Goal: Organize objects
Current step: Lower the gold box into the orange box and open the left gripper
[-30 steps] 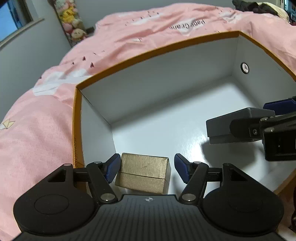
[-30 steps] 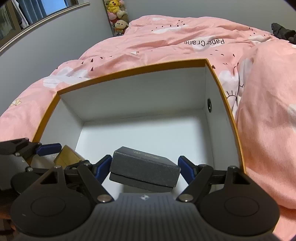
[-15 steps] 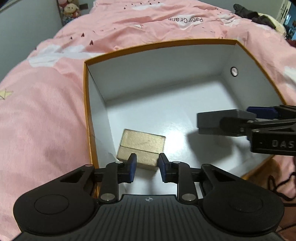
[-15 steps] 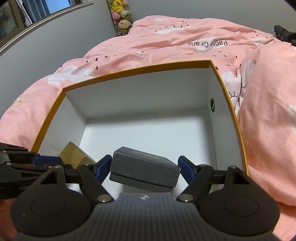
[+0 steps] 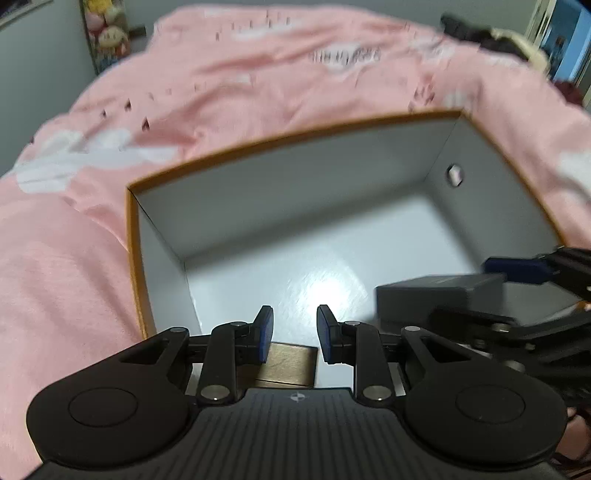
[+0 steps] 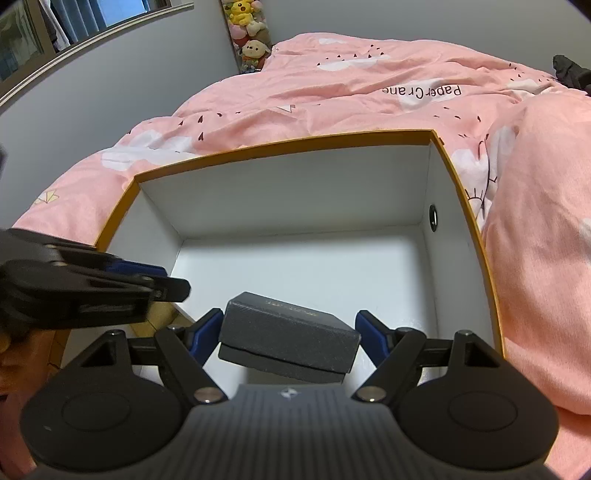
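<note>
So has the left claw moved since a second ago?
Yes. The left claw has pulled back from over the gold box, which lies in the big box, toward its near left corner, jaws closing with nothing between them.

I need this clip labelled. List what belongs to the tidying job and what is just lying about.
Job:
big open box
gold box inside it
grey box, held in the right gripper

Lying about:
pink bedspread
plush toys
dark clothes
</note>
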A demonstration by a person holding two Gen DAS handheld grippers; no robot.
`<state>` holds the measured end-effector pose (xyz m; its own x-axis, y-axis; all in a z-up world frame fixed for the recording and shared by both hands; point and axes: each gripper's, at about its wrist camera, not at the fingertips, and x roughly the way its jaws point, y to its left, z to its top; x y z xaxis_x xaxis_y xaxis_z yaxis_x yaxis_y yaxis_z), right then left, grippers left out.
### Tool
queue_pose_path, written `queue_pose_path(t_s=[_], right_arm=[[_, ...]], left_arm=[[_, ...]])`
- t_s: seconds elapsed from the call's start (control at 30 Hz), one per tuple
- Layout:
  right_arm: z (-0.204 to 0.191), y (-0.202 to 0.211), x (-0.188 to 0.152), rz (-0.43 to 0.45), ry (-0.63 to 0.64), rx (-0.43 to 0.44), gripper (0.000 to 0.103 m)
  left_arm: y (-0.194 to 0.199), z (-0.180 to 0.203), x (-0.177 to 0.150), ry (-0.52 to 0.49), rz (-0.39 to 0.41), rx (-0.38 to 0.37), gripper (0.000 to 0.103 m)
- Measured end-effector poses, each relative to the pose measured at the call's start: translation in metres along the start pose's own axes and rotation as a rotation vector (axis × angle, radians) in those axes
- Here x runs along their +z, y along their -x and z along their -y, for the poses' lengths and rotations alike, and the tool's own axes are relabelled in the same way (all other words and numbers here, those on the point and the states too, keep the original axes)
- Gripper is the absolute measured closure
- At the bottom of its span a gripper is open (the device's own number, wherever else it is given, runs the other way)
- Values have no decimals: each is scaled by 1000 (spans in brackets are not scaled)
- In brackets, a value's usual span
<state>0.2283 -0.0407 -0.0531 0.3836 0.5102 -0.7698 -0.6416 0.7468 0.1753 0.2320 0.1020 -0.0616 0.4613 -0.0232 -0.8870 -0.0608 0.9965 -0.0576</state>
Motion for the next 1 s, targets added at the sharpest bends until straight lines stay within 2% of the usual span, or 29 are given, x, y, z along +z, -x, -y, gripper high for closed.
queue_pose_path(t_s=[0.03,0.13,0.3,0.43,0.5,0.6,0.8,0.9,1.0], right_arm=[[0,0,0,0,0,0,25],[2,1,0,3,-5,-1,24],[2,1,0,9,-8,7,24],[-3,-1,1,-11,13,38,24],[-6,-2,0,-29,21,55,24],[-13,-8,0,-51,40,66,24],[-33,-24,8,-42,87,17,24],[-45,-35,12,-44,123,-30,24],[-51,-41,10,-75,155,-36,25]], left_arm=[[-4,0,1,-9,-22,4,80],[-3,2,-4,-35,-54,15,80],[4,-5,-20,2,-113,-35,83],[16,-8,-31,24,-112,-75,84],[26,-11,-35,52,-69,-86,84],[47,-18,-39,101,13,-57,84],[84,-35,-50,226,164,2,84],[91,-43,-52,270,199,39,84],[86,-51,-49,295,184,37,84]])
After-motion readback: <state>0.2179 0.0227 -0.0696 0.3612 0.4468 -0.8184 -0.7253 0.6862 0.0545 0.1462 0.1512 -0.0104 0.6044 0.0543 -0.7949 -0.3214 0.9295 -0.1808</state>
